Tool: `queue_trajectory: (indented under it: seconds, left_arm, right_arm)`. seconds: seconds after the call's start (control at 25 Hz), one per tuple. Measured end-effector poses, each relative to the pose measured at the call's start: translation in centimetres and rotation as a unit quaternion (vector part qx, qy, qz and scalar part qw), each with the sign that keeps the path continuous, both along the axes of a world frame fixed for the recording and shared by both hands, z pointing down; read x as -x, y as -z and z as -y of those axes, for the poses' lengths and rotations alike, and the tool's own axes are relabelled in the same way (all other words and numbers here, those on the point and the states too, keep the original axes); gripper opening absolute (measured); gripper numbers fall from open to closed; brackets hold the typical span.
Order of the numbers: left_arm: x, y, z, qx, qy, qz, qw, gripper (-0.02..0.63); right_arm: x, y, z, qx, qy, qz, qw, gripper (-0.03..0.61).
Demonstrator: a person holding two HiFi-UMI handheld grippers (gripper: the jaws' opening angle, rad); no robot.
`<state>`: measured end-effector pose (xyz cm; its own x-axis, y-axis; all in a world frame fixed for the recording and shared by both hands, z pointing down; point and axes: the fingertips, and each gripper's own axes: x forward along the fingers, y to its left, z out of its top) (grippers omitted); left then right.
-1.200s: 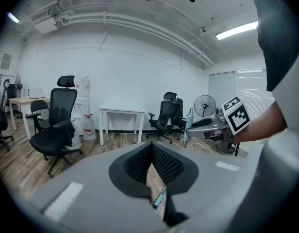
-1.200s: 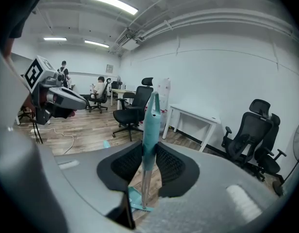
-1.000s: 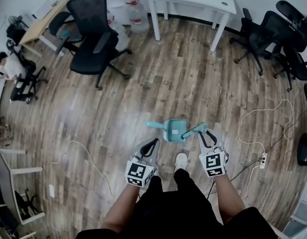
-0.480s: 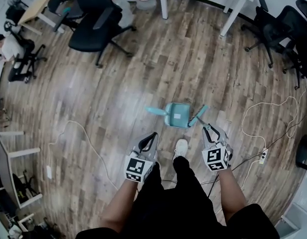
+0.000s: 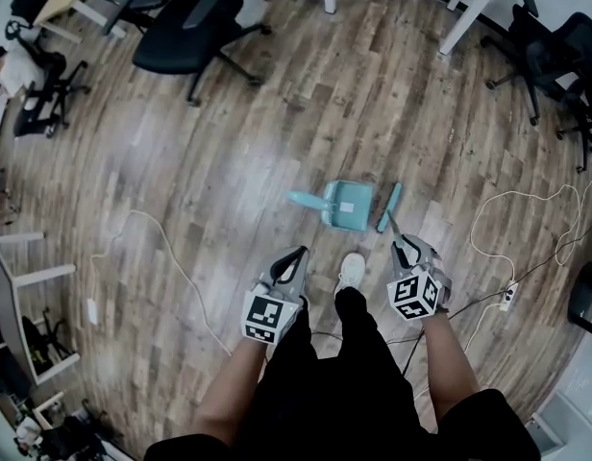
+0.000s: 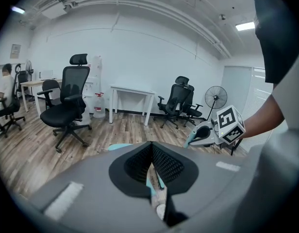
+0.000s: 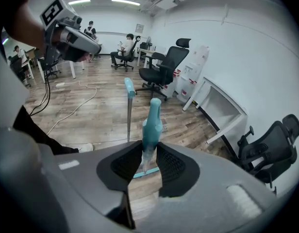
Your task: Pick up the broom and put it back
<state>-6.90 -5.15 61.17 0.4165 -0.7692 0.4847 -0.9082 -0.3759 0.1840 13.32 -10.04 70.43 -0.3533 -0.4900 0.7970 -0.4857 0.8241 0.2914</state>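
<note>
The broom [image 5: 388,207] and the dustpan [image 5: 346,206] are the same pale teal, against a floor [image 5: 229,152] of brown-grey wood-grain planks. The left gripper [image 5: 296,255] and right gripper [image 5: 402,250] are grey with black fingers [image 7: 171,166], each carrying a cube [image 5: 265,317] of black-and-white squares.

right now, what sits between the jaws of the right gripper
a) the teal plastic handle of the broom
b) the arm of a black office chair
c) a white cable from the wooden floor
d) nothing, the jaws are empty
a: in the right gripper view the right gripper has its jaws closed on the teal plastic handle of the broom, whose teal head shows on the floor below.
</note>
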Motion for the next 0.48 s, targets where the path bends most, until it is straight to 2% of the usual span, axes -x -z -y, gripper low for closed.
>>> queue_trajectory:
  seconds: [0.48]
  left_arm:
    - [2.0, -1.4, -1.3, 0.027, 0.032, -0.003, 0.9991, 0.015]
  right_arm:
    - [7.0, -2.1, 0.4, 0.028, 0.065, 0.011, 0.997, 0.091]
